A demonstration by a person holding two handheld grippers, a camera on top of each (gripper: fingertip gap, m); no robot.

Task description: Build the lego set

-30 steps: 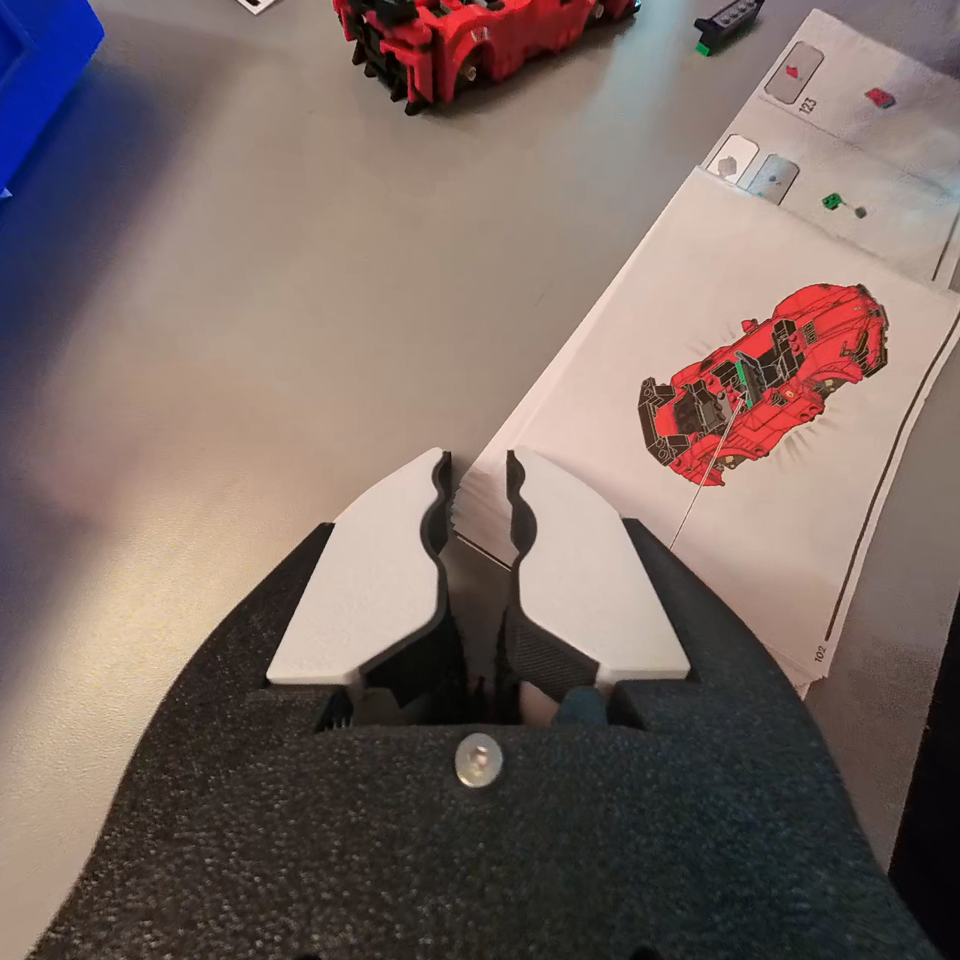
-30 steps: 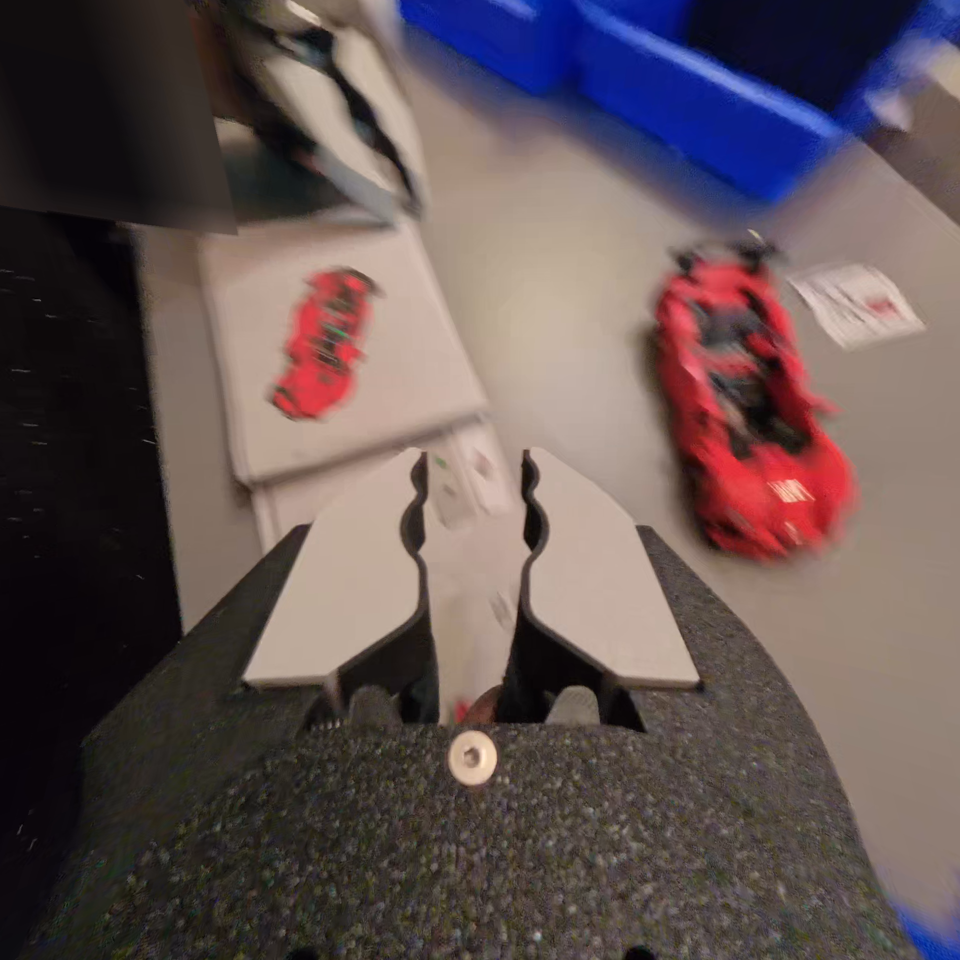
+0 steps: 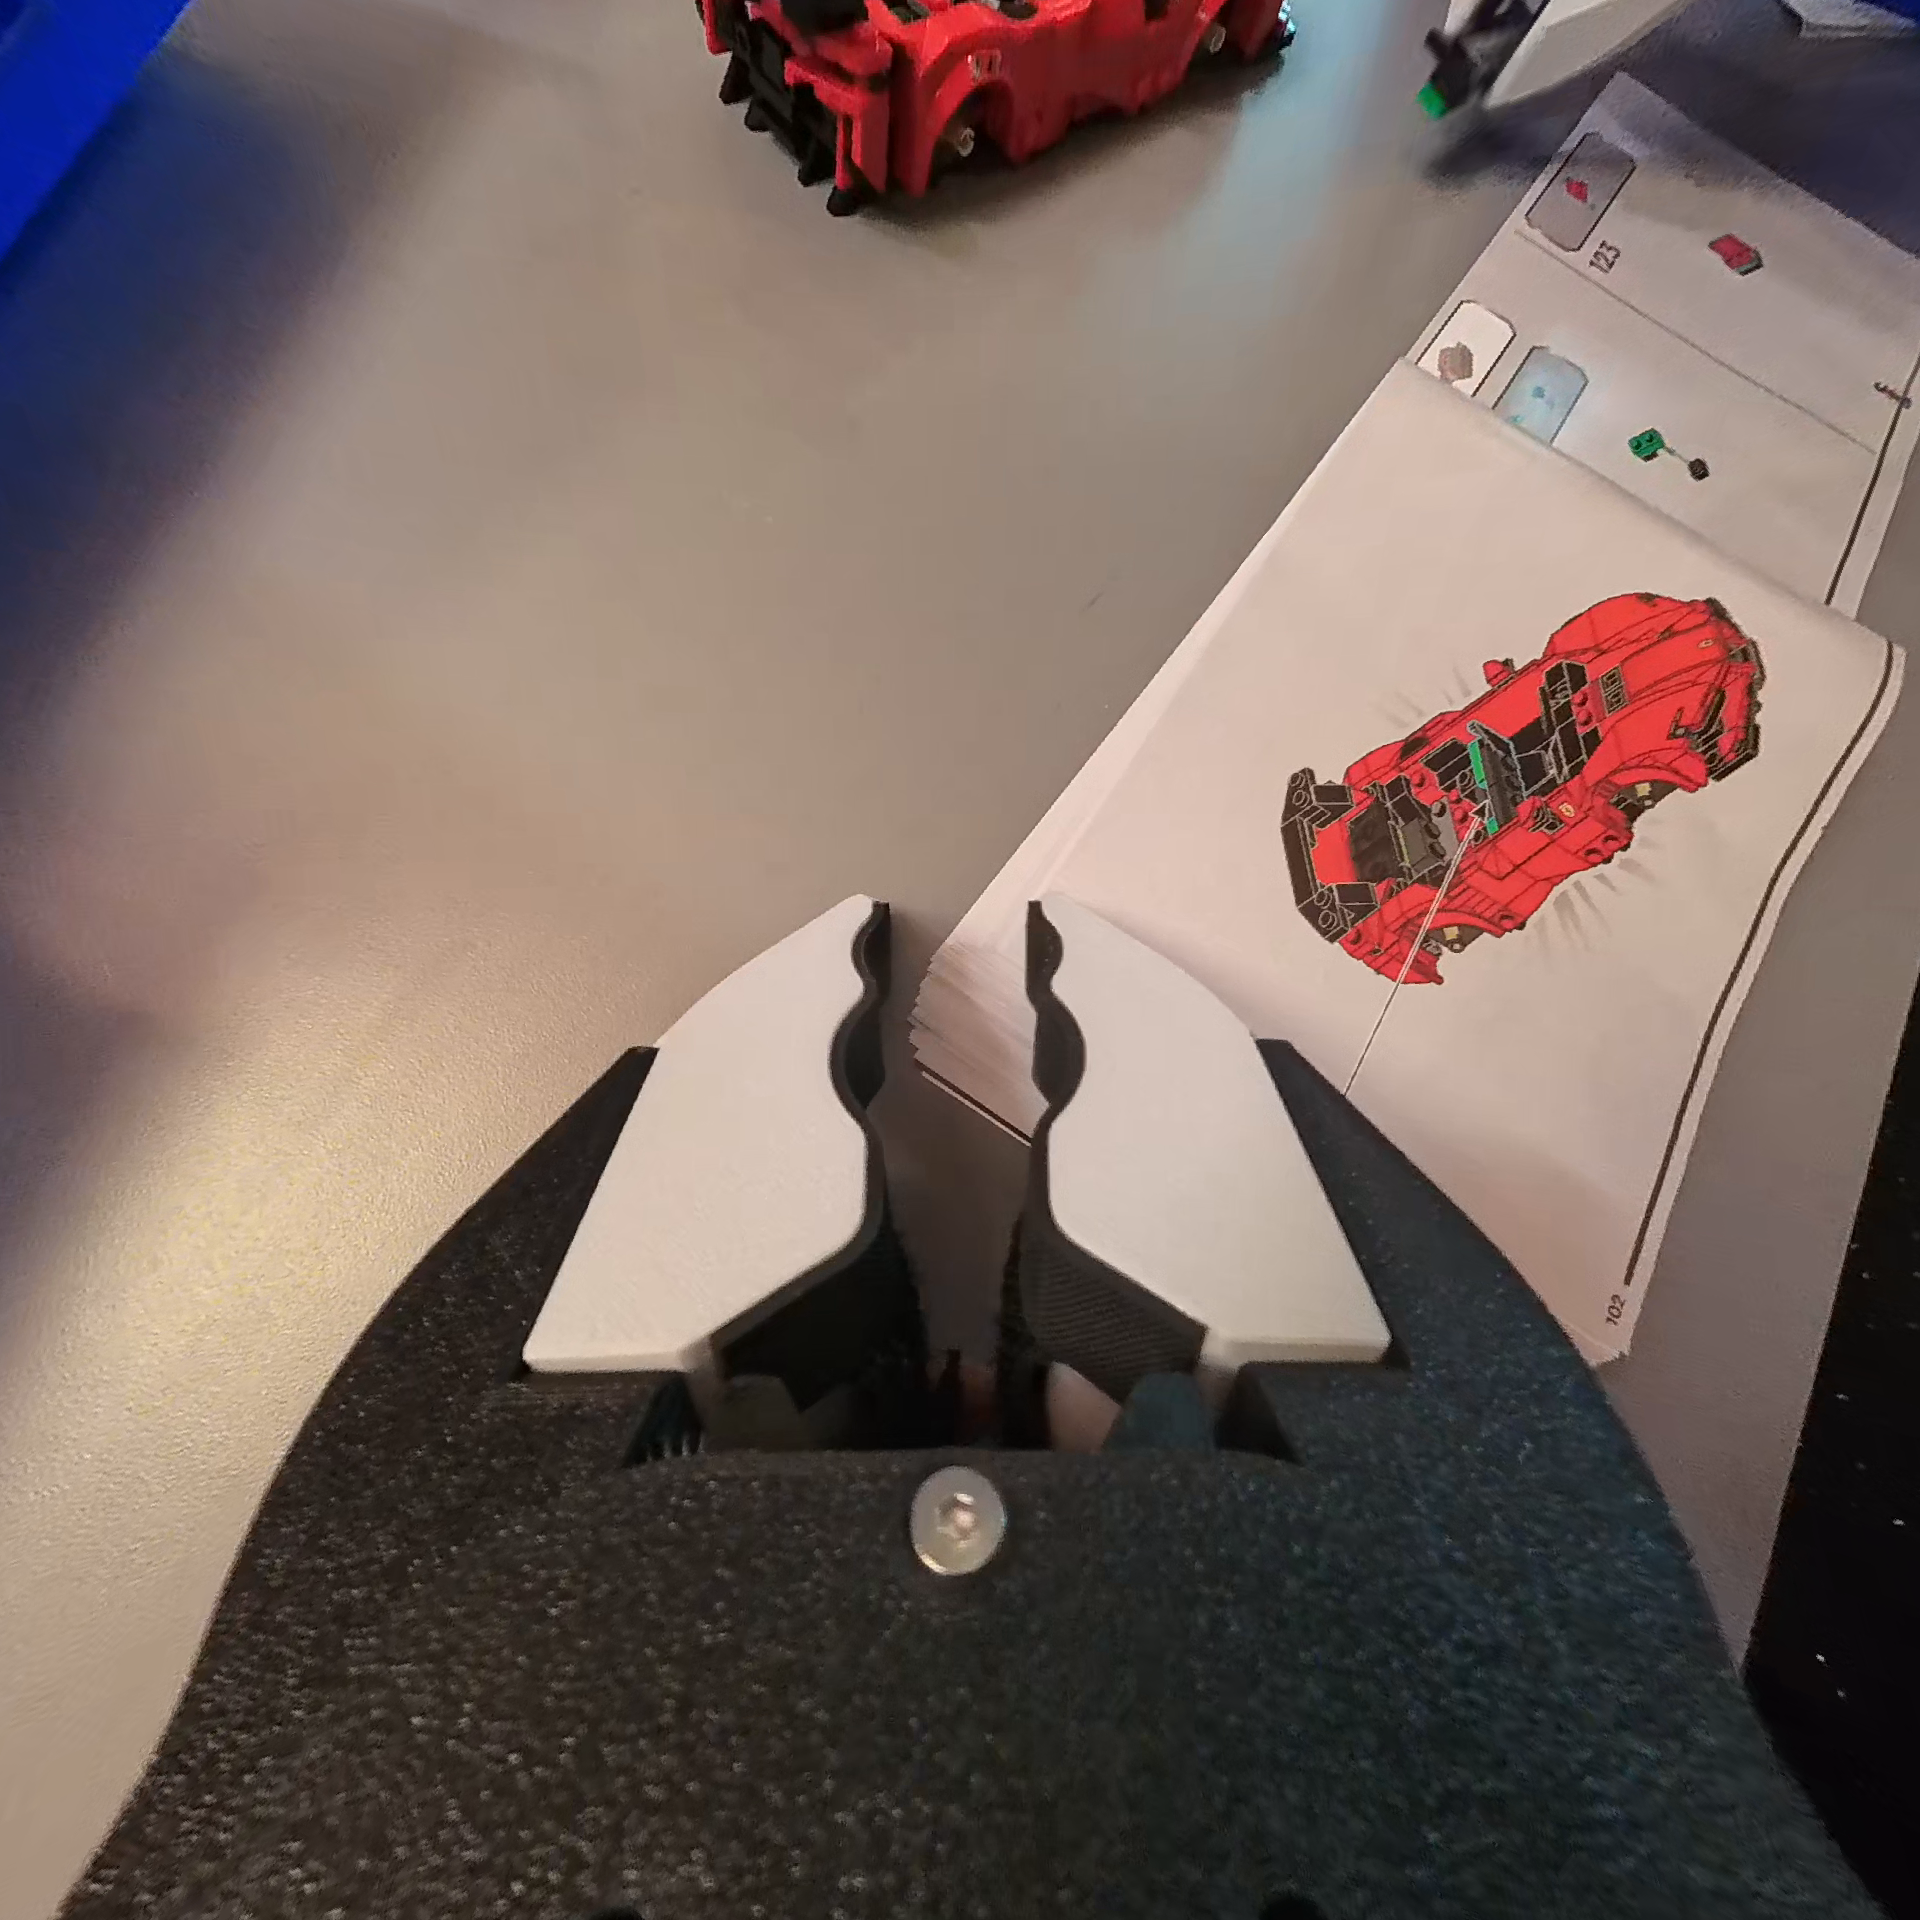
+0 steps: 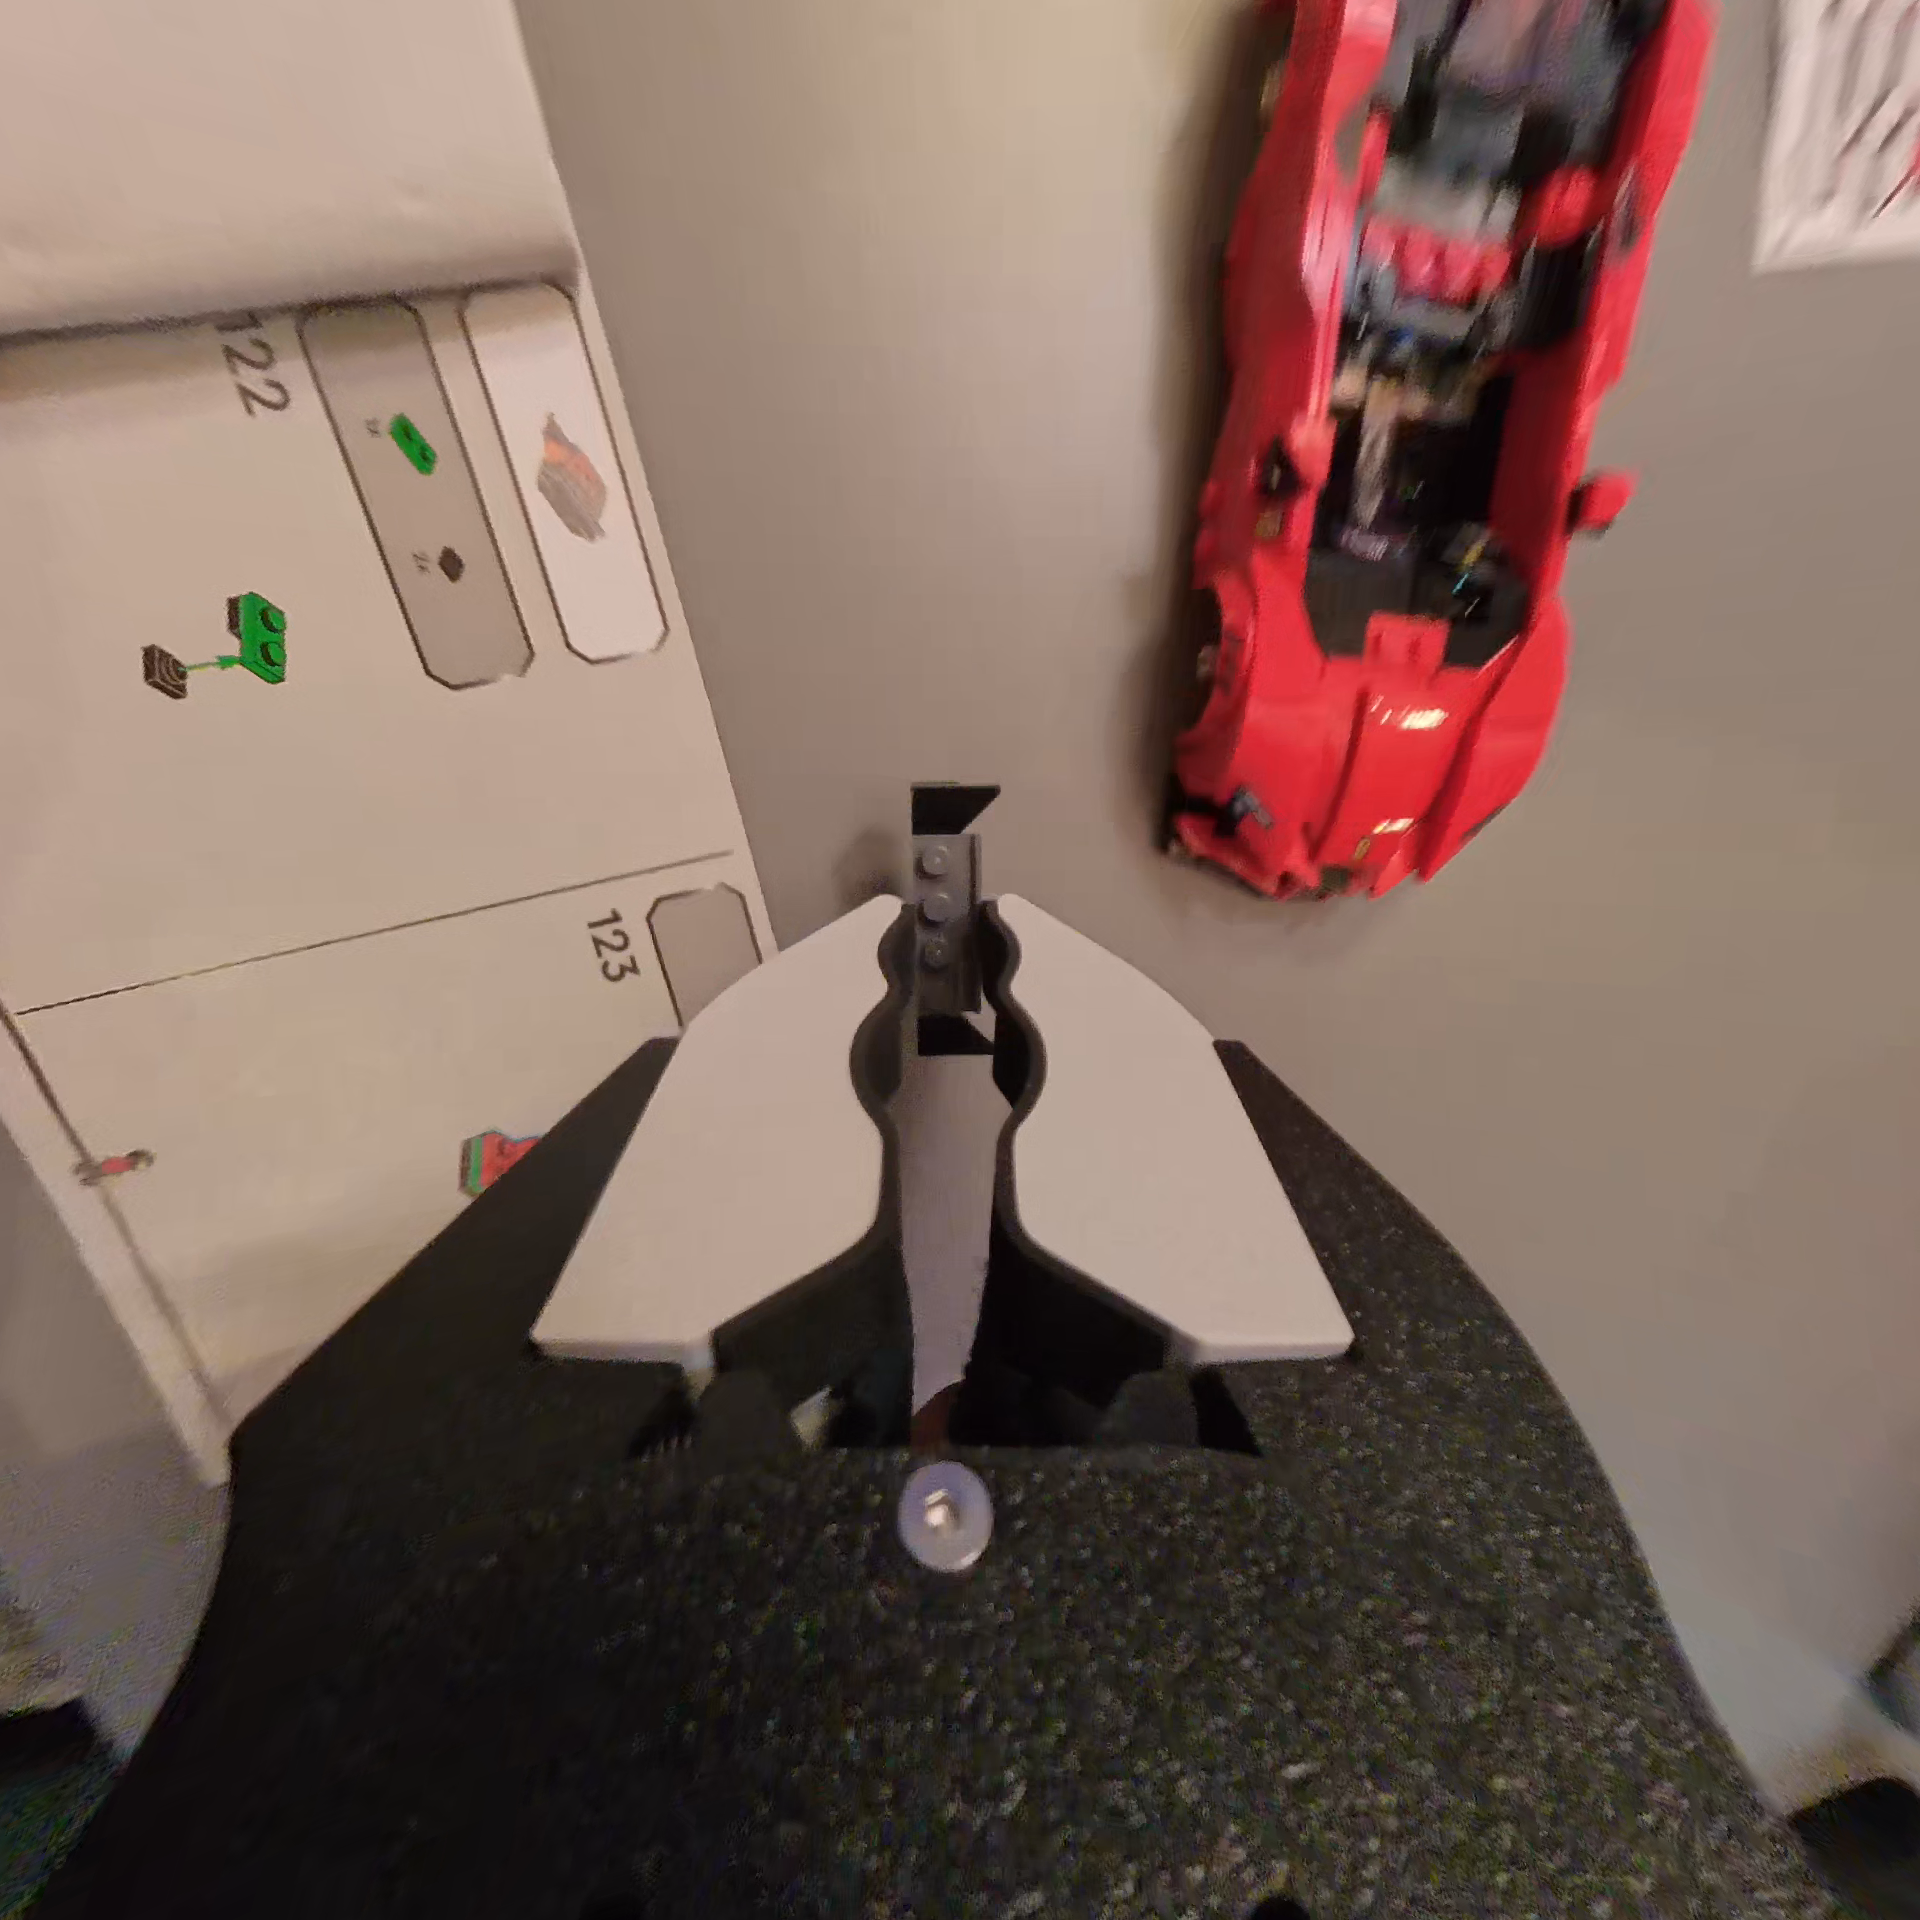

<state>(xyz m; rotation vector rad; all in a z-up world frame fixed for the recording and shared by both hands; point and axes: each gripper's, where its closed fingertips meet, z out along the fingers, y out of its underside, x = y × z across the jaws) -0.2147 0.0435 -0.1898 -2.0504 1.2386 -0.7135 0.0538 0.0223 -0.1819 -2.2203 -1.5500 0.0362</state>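
Overhead, grey table bears booklet, red car.

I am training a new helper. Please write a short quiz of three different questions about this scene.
1. True or false: the left gripper holds a brick.
2. What sits between the fingers of the right gripper? A) a green brick B) a grey studded piece C) a wheel
3. What colour is the lego car?

Key: 1 false; 2 B; 3 red.
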